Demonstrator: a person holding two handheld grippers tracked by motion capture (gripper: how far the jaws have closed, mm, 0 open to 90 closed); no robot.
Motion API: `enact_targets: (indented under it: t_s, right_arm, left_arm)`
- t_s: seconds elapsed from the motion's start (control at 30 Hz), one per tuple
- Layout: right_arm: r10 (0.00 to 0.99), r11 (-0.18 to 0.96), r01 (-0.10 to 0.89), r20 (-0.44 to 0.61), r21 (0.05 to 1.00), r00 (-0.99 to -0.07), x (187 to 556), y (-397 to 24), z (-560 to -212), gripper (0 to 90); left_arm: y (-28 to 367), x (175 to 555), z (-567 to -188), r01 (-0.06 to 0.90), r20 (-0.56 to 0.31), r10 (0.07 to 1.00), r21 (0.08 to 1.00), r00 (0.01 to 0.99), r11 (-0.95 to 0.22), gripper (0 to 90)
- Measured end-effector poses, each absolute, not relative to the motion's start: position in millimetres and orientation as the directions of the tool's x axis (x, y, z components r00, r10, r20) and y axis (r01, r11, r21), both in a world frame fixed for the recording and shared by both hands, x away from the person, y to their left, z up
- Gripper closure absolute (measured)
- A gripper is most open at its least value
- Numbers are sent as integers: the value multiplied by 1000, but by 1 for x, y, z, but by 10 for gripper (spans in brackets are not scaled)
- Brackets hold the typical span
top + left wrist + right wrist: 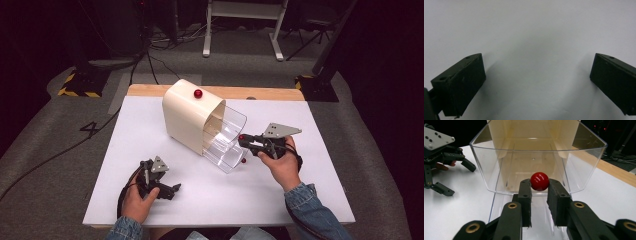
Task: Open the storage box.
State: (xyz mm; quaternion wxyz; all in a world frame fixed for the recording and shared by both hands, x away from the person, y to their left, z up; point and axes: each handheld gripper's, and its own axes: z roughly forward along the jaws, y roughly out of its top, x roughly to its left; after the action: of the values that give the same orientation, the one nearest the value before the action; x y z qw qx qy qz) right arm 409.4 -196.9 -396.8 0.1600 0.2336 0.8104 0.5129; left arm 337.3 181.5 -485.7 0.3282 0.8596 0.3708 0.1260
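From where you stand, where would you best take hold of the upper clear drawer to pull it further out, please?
Grip its red knob, coming straight at the curved front. The knob juts out from that smooth wall as its one narrow part, and the right tongs already sit on either side of it.

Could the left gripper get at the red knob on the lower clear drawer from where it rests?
Probably yes: the left gripper is open over bare white table, nothing between it and that knob.
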Motion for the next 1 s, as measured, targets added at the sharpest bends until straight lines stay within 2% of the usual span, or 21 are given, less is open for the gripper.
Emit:
enact_targets:
  t_s: [0.07,0.17,0.5,1.0]
  right_arm:
    - [553,366,216,-25,905,-833,409,-197,-397,641]
    - [555,370,224,-21,901,-832,409,-200,-400,600]
    - [578,355,237,-12,904,-816,401,-224,-399,590]
    - [677,366,342,5,865,-736,381,-303,-416,518]
  left_arm:
    - [181,337,-486,554,-27,720,658,693,-510,1]
    - [182,337,-486,555,-27,720,658,693,-509,1]
    - [182,337,-486,554,-26,720,658,693,-509,1]
    - [182,337,-486,554,-27,720,659,693,-509,2]
